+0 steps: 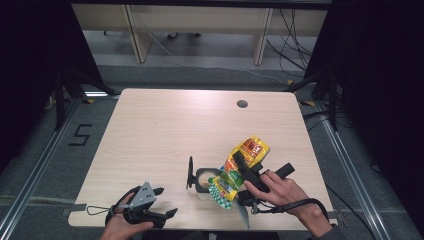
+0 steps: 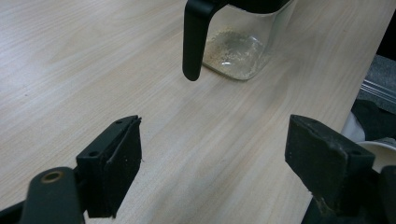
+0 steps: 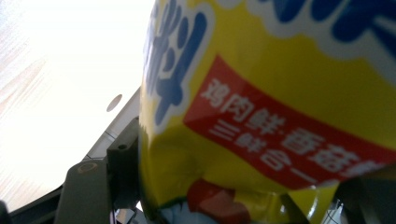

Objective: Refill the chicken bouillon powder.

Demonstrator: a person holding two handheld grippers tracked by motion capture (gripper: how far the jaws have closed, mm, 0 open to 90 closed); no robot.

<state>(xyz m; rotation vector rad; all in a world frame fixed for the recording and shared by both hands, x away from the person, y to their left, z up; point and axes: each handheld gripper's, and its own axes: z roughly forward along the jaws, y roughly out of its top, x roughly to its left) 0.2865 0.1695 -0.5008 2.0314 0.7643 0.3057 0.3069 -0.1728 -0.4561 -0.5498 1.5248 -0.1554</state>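
Observation:
A yellow seasoning packet (image 1: 248,150) with red and blue print is tilted, its lower end over a clear jar (image 1: 204,184). My right gripper (image 1: 240,164) is shut on the packet, which is pressed between its jaws in the right gripper view (image 3: 280,107). The jar (image 2: 236,49) has a black handle (image 2: 193,39) and pale granules at its bottom. Its black lid (image 1: 190,172) stands up at its left side. My left gripper (image 1: 166,201) rests near the table's front left edge, open and holding nothing (image 2: 215,154), pointing towards the jar.
The light wooden table (image 1: 165,130) has a round cable hole (image 1: 242,104) near its far edge. Dark floor and metal rails run along both sides. Wooden furniture legs stand beyond the table at the back.

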